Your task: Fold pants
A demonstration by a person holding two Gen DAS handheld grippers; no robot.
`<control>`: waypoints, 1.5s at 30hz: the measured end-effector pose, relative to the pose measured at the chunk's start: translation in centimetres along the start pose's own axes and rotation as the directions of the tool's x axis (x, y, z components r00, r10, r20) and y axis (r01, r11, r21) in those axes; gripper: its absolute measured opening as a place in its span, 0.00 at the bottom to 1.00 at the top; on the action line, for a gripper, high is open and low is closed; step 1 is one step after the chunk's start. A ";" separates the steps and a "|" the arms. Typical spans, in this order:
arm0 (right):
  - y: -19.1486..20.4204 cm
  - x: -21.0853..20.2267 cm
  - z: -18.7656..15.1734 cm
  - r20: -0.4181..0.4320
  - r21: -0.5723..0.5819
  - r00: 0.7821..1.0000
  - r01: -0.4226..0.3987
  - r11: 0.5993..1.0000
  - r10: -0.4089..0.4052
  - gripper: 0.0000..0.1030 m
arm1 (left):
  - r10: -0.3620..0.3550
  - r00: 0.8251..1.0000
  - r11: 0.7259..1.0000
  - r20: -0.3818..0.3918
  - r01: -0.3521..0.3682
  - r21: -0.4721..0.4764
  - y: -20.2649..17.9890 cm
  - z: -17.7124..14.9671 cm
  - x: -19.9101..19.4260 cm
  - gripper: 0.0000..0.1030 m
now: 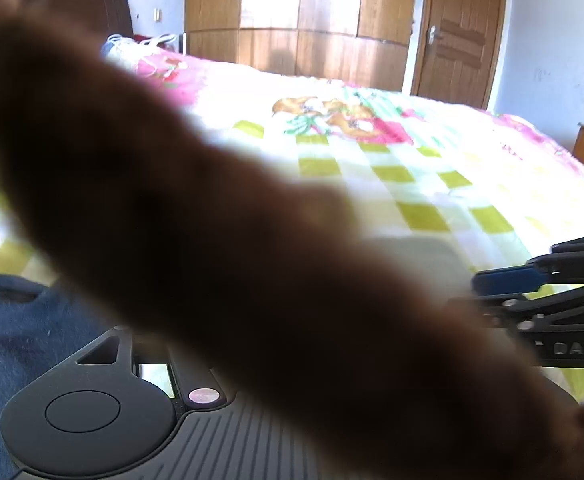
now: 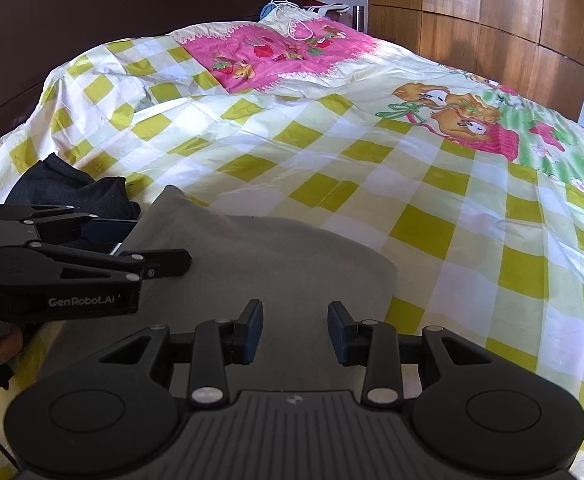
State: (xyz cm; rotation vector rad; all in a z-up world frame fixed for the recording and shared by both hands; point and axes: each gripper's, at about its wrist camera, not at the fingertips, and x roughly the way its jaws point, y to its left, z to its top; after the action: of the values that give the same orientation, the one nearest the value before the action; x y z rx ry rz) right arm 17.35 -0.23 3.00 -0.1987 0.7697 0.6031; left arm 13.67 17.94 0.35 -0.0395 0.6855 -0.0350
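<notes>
Grey pants (image 2: 276,256) lie folded on the checked bedspread, under and ahead of my right gripper (image 2: 295,330), which is open and empty just above the cloth. My left gripper (image 2: 148,246) shows from the side in the right wrist view, at the pants' left edge; whether it is open or shut is unclear. In the left wrist view a blurred brown shape (image 1: 212,240), close to the lens, hides my left gripper's fingers. A strip of the grey pants (image 1: 424,256) shows behind it, and the right gripper (image 1: 532,292) enters from the right.
A dark garment (image 2: 72,192) lies left of the pants. Blue cloth (image 1: 20,340) fills the lower left of the left wrist view. The bedspread (image 2: 372,160) stretches ahead to a dark headboard (image 2: 132,8) and wooden wardrobe (image 2: 492,8). White cords (image 2: 292,16) lie near the pillow end.
</notes>
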 end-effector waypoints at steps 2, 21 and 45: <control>0.0 -0.4 -0.4 -0.006 0.013 1.000 0.001 1.000 -0.001 0.48 | 0.023 1.000 1.000 -0.016 -0.023 0.002 0.1 -0.2 0.1 0.21; -0.9 -3.0 -2.0 -0.003 0.056 0.999 0.037 0.998 -0.037 0.48 | 0.178 0.982 0.984 -0.065 -0.176 0.036 0.5 -2.0 -1.2 0.04; 10.1 -5.2 -4.1 -0.002 -0.080 0.966 -0.258 0.963 0.258 0.64 | -0.008 0.999 1.000 -0.037 0.008 0.001 1.1 2.1 -1.6 0.50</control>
State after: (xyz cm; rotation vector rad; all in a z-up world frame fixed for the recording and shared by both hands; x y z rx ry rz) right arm 6.19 4.23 4.22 -0.1700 0.7695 0.8827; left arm 13.76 19.18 2.93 -0.0409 0.7223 -0.0436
